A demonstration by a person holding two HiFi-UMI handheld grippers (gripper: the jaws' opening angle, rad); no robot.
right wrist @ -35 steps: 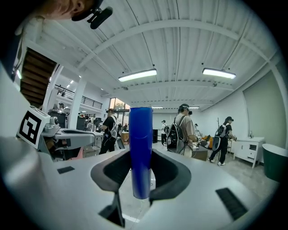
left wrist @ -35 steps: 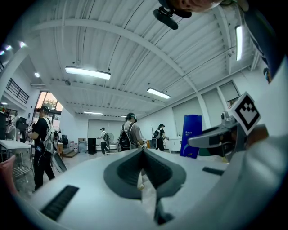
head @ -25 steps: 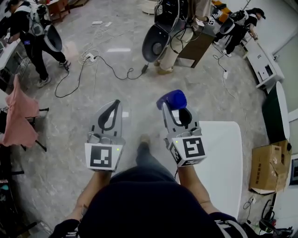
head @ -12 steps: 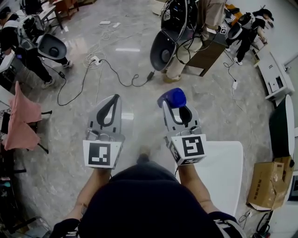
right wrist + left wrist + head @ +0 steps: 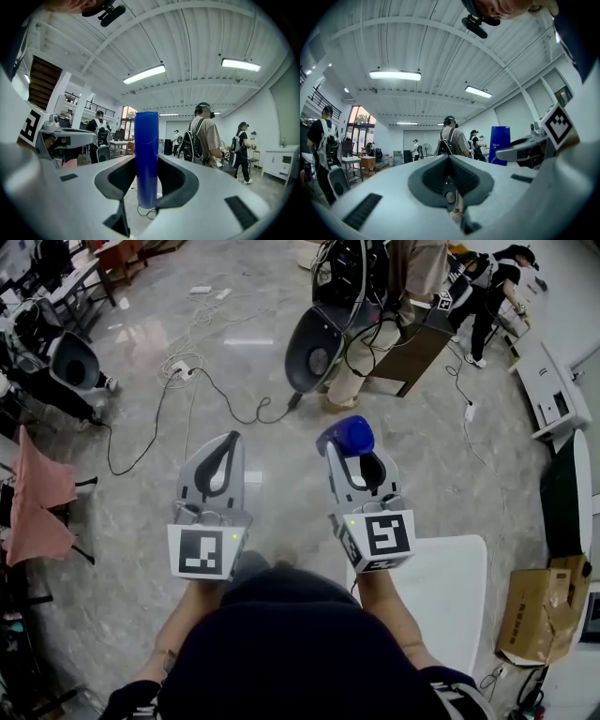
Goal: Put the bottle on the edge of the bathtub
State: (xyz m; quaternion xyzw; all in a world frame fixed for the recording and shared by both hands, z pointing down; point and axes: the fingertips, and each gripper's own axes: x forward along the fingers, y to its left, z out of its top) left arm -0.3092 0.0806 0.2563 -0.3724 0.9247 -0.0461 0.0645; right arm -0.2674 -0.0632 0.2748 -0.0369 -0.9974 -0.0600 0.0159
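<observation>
The right claw (image 5: 352,456) has its jaws spread wide around one blue bottle (image 5: 347,435), gripping it upright, just right of centre in the head view. The left claw (image 5: 230,440) is closed on nothing. So the pick-up looks done. Carrying the bottle over and setting it on the bathtub edge remain, and I can't pick out a bathtub for certain. One bottle, two claws.

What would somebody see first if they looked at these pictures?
The bright blue bottle, standing upright, clamped in the right gripper, in the middle of the head view. Beside it the left gripper is shut and empty, above a grey floor strewn with cables.
</observation>
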